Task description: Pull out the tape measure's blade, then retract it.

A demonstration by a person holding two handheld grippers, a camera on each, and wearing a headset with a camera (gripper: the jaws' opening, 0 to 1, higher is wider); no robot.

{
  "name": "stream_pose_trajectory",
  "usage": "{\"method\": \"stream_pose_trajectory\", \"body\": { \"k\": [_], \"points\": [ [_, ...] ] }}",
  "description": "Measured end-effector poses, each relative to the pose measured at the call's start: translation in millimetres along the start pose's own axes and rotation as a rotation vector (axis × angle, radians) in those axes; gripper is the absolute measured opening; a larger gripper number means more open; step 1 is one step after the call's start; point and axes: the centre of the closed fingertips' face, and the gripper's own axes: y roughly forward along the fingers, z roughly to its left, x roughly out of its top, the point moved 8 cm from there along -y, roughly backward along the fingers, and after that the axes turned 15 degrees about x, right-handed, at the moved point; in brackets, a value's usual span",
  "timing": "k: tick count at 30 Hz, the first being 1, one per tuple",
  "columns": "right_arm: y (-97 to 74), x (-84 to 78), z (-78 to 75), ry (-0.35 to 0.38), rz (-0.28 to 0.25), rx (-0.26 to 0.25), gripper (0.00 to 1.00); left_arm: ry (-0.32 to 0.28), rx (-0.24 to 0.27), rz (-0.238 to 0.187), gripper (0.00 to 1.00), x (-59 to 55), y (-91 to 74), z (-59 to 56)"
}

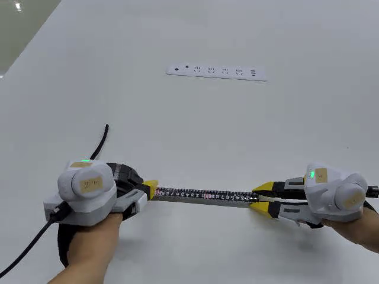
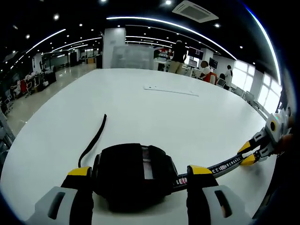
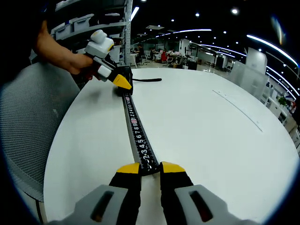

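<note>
The tape measure's black case sits clamped between the jaws of the left gripper, likely to anchor it. Its blade stretches over the table to the right gripper, whose narrow jaws pinch its tip. Just ahead of that gripper the blade's numerals 2 to 9 read clearly; no brand is legible.

The tape measure case is showing matt black plastic, its blade a dull dark coating. The white table is lying smooth, faintly sheened. The left gripper and right gripper are wearing smooth white plastic shells.
</note>
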Motion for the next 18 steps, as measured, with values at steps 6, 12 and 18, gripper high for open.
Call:
{"method": "stream_pose_trajectory", "body": {
  "k": [6,12,18],
  "points": [
    [0.0,-0.1,-1.3,0.004,-0.001,0.0,0.12,-0.022,0.026,0.014,0.76,-2.2,3.0,1.6],
    [0.4,1.8,0.0,-0.003,0.013,0.001,0.12,-0.052,0.05,0.011,0.74,-2.6,2.8,2.2],
    [1.2,1.4,-1.0,-0.003,0.016,0.002,0.12,-0.044,0.042,0.017,0.7,-2.8,2.8,4.3]
  ]
}}
